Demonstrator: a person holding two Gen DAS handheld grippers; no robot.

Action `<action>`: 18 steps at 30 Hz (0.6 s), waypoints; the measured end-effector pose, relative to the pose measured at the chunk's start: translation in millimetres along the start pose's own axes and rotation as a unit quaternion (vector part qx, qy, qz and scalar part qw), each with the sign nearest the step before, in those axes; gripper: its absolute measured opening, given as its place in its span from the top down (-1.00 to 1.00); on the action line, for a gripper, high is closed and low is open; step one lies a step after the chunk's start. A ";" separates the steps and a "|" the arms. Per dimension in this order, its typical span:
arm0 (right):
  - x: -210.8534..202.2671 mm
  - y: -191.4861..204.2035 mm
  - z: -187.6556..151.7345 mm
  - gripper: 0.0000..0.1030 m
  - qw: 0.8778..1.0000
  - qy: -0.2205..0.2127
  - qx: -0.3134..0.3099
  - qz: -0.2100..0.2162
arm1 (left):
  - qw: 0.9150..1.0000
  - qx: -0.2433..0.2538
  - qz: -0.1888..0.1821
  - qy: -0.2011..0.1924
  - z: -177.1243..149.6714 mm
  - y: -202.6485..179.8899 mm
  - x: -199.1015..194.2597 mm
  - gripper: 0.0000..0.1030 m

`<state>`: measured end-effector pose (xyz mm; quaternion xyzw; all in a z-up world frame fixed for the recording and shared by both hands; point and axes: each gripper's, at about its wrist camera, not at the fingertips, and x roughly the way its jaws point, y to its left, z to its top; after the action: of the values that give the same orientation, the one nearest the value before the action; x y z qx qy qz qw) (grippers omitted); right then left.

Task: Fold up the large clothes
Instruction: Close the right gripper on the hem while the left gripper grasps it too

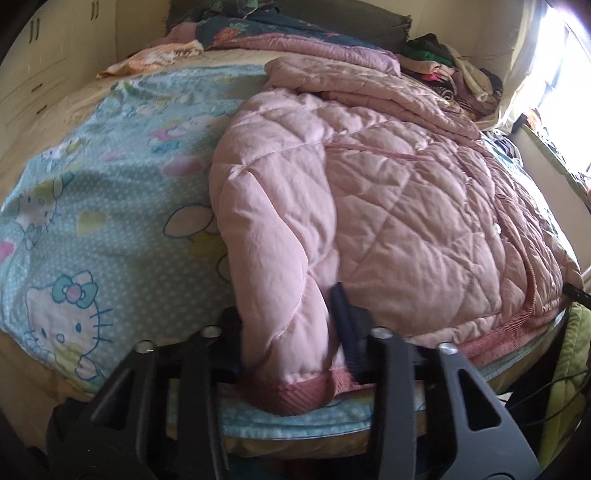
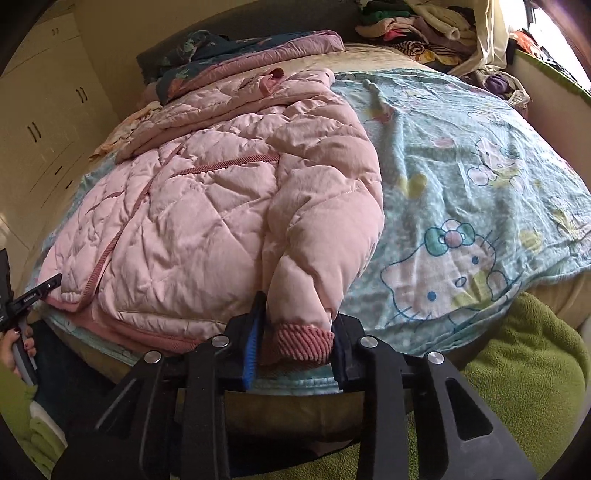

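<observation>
The pink quilted jacket [image 1: 369, 206] is spread flat on the cartoon-print blanket [image 1: 92, 206], its hem at the blanket's near edge, so that both sleeves can be reached from there. Each sleeve is laid along the jacket's side, cuff nearest the edge. The left gripper [image 1: 291, 332] is closed on one sleeve just above its ribbed cuff; the right gripper [image 2: 299, 332] is clamped, as far as the distorted view shows, on the other cuff [image 2: 304, 341]. Both ends are presumably held for folding the sleeves inward.

Bare sheet [image 2: 461, 155] beside the jacket [image 2: 207, 206] lies open; clothes pile [image 2: 424, 26] blocks the far corner.
</observation>
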<state>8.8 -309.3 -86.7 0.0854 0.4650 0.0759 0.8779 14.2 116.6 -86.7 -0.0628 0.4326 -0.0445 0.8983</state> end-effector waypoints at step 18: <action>-15.6 2.6 12.4 0.72 0.999 -0.021 -0.004 0.030 | 0.997 0.004 -0.018 -0.069 36.6 -10.7 -39.4 0.81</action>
<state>10.3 -311.0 -66.8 0.0976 0.4437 0.1025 0.8849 18.1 114.0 -32.1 -0.0699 0.3685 -0.0576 0.9252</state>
